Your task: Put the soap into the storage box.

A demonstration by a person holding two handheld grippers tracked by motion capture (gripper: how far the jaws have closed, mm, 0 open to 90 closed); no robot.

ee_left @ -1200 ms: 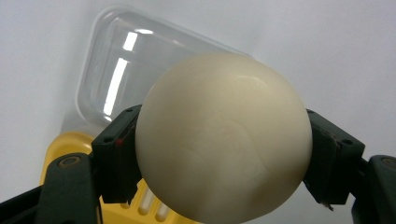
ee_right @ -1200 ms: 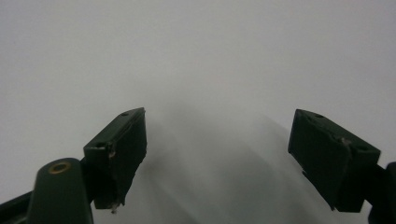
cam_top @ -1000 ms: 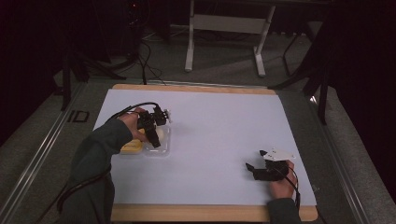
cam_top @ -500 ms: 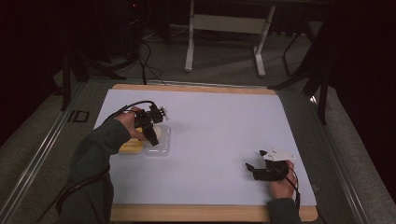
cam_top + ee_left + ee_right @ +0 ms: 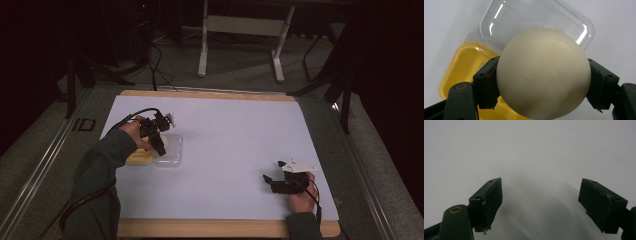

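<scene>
A cream-white ball sits clamped between the two black jaws of my left gripper. Below it lie a yellow tray and a clear plastic lid side by side on the white sheet. From above, the left gripper hangs over the clear lid, with the yellow tray just to its left. My right gripper rests near the sheet's front right, jaws spread wide. Its own camera shows the right gripper with nothing but white sheet between the jaws.
The white sheet covers a wooden board on a grey table. A white desk frame and cables stand on the floor beyond the far edge. A metal rail runs along the left side.
The left gripper has shifted slightly to the right over the clear lid. The right hand has stayed put.
</scene>
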